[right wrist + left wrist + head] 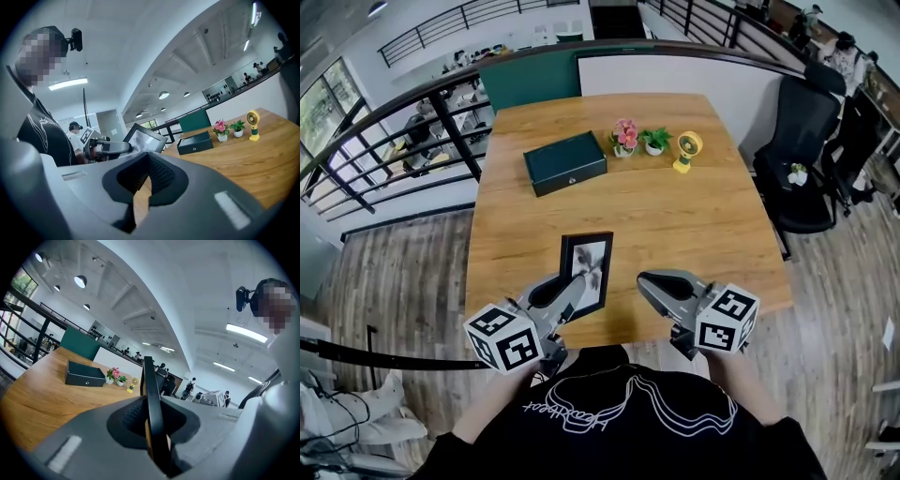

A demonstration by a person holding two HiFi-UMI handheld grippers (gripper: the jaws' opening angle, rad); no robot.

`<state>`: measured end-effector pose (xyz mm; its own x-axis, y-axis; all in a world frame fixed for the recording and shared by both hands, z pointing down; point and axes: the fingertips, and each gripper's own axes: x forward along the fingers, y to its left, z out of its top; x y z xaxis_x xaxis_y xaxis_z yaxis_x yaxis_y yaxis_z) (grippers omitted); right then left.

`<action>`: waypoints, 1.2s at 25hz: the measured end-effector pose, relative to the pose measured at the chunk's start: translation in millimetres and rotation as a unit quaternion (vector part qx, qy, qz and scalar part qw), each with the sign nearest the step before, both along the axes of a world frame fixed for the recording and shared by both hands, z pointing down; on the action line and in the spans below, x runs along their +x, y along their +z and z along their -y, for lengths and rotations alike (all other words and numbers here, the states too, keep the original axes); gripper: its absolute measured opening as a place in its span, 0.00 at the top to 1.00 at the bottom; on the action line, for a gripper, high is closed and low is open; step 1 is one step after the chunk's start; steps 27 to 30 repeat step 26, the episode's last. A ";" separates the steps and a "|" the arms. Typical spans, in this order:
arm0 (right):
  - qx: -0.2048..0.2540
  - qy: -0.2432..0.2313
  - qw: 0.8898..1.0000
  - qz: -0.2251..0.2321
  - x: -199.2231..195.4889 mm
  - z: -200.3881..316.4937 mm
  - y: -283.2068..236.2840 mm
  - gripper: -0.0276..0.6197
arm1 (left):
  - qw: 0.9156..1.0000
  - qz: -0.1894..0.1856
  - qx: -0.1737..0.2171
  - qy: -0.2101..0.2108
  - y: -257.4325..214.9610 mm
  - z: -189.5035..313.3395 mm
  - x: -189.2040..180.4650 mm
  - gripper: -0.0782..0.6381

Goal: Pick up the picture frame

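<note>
Tightly, left claw on picture frame

I'm in an open-plan office on an upper level: a black railing overlooks rows of desks below, a black swivel chair sits beside my wooden table, and strip lights line the white ceiling.

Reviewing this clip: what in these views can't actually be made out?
- Picture frame, the image in it: too small in the head view, edge-on in the left gripper view, washed pale by reflection in the right gripper view.
- The frame's lower left corner: covered by the left gripper in the head view and sunk between its jaws in the left gripper view.
- Dark green box, its front clasp detail: too small in every view.
</note>
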<state>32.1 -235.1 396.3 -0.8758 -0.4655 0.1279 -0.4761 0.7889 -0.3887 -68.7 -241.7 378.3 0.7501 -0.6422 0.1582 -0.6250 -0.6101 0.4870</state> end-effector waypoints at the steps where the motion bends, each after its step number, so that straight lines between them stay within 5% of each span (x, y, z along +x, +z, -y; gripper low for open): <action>1: -0.001 0.004 1.000 0.004 1.7 1.3 -1.0 0.92 | 1.000 0.001 0.001 0.001 -0.2 0.6 0.3 0.82; 30: -0.026 0.006 1.000 0.004 5.3 5.7 19.3 0.92 | 1.000 0.008 -0.021 -0.010 15.1 6.7 3.1 0.82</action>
